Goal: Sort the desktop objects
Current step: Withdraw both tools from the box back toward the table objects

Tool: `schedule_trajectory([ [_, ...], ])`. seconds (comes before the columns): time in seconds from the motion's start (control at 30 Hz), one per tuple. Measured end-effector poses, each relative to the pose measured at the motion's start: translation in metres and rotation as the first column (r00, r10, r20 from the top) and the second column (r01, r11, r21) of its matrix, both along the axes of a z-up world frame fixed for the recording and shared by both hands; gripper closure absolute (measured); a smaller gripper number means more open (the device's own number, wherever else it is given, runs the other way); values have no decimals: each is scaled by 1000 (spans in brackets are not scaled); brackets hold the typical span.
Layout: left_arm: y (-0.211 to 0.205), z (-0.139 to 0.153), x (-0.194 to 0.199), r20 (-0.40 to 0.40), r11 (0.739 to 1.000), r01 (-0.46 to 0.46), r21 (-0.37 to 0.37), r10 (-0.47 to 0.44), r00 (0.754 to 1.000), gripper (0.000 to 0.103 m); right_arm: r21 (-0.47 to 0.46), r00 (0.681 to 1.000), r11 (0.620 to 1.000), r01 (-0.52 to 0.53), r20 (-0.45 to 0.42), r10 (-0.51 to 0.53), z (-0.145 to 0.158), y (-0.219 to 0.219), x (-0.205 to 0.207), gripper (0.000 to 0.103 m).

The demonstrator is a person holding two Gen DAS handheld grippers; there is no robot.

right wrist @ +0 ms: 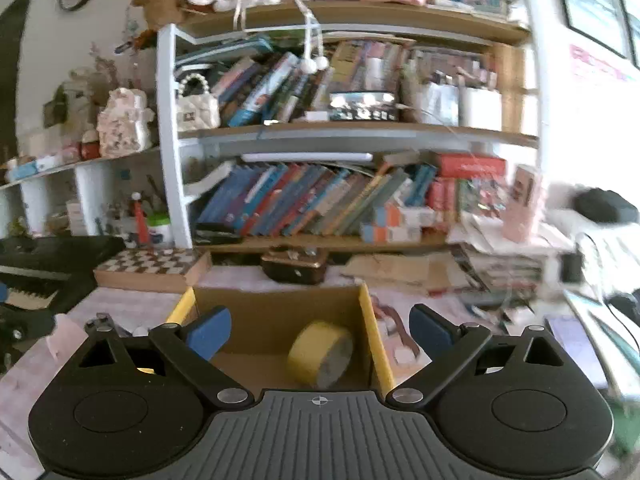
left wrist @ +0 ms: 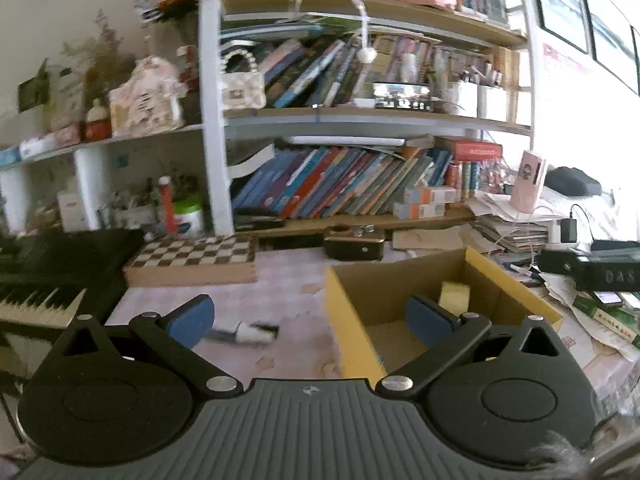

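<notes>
An open cardboard box with yellow edges (left wrist: 340,312) sits on the desk; it also shows in the right wrist view (right wrist: 374,344). A yellow tape roll (right wrist: 320,354) lies inside it, seen as a yellow block in the left wrist view (left wrist: 454,296). A small black-and-white object (left wrist: 250,334) lies on the desk left of the box. My left gripper (left wrist: 310,320) is open and empty, above the box's left wall. My right gripper (right wrist: 320,332) is open and empty, above the box.
A chessboard box (left wrist: 192,260) and a dark case (left wrist: 354,244) stand at the back. A keyboard (left wrist: 40,280) is on the left. Paper piles and devices (left wrist: 580,280) crowd the right. A full bookshelf (left wrist: 340,184) rises behind.
</notes>
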State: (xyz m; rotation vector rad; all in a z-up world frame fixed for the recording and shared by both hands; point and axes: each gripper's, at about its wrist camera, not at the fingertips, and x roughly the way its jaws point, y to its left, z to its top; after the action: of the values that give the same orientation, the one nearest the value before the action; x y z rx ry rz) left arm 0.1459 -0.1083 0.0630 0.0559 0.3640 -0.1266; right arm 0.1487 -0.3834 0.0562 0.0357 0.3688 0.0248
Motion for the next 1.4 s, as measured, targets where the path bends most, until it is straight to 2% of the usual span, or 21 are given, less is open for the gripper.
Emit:
schedule_trajectory([
  [0.27, 45, -16, -40, -10, 995, -91, -47, 91, 996, 0, -12, 991, 991, 132, -34, -132, -26, 44, -55, 6],
  [0.5, 73, -38, -69, -50, 991, -131, -35, 130, 990, 0, 15, 979, 987, 160, -128, -157, -47, 76, -85, 6],
  [0.77, 100, -66, -88, -167, 993, -111, -31, 104, 981, 0, 26, 963, 992, 127, -242, -117, -68, 114, -102, 6],
  [1.0, 120, -75, -100, -195, 996, -91, -24, 85, 977, 0, 28, 952, 996, 86, -298, -74, -79, 140, -111, 6],
  [1.23, 131, -83, -107, -238, 997, -71, -13, 66, 969, 0, 29, 933, 999, -21, -358, 30, -88, 170, -113, 6],
  [1.4, 141, -83, -111, -237, 997, -81, -5, 77, 968, 0, 29, 928, 997, -73, -363, 79, -89, 189, -114, 6],
])
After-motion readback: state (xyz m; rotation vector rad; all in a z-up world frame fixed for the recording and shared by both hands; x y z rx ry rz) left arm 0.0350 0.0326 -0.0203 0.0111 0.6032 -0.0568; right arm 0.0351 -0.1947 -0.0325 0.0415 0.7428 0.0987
